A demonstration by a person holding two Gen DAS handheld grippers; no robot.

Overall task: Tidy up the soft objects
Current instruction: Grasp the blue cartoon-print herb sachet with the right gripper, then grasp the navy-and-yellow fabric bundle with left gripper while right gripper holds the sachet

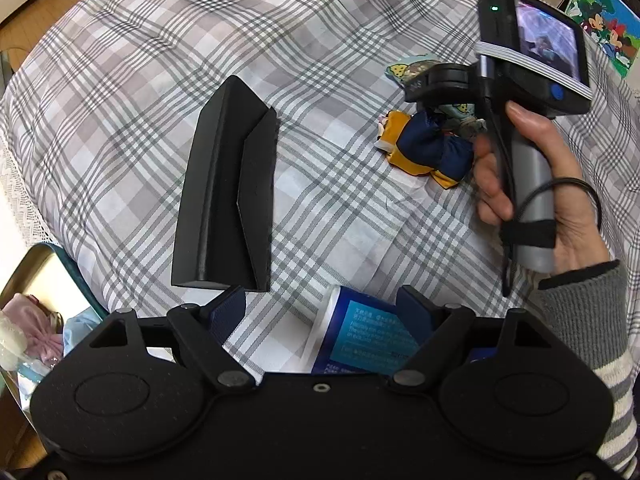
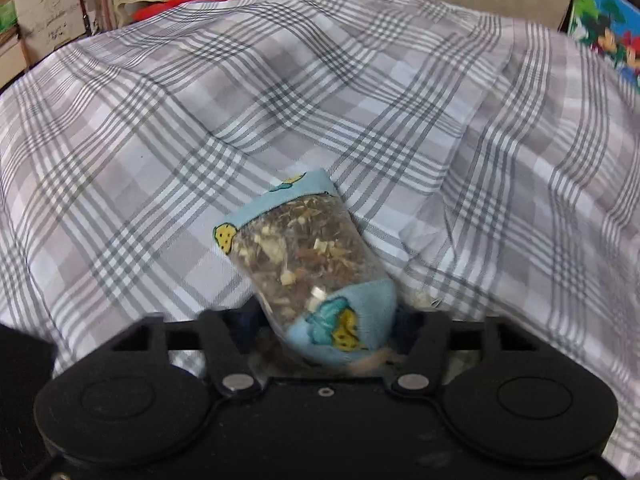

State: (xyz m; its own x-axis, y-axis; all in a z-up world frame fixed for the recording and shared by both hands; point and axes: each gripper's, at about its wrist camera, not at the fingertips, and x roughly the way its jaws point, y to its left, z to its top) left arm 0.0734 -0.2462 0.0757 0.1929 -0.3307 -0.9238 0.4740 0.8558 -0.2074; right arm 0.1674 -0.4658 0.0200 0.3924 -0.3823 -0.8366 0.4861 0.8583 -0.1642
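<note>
Right wrist view, right gripper (image 2: 328, 320) clamping one herb sachet (image 2: 304, 256), left gripper (image 1: 320, 312) spread around one tissue pack (image 1: 360, 336).

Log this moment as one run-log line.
right tool: shut on herb sachet, lifted over plaid cloth | left tool: open, blue tissue pack between fingers | black box: empty

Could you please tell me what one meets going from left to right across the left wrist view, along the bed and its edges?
Tin with pink fabric → black folded box → blue-and-white tissue pack → navy-and-yellow cloth toy → right gripper in the person's hand → cartoon picture board.
</note>
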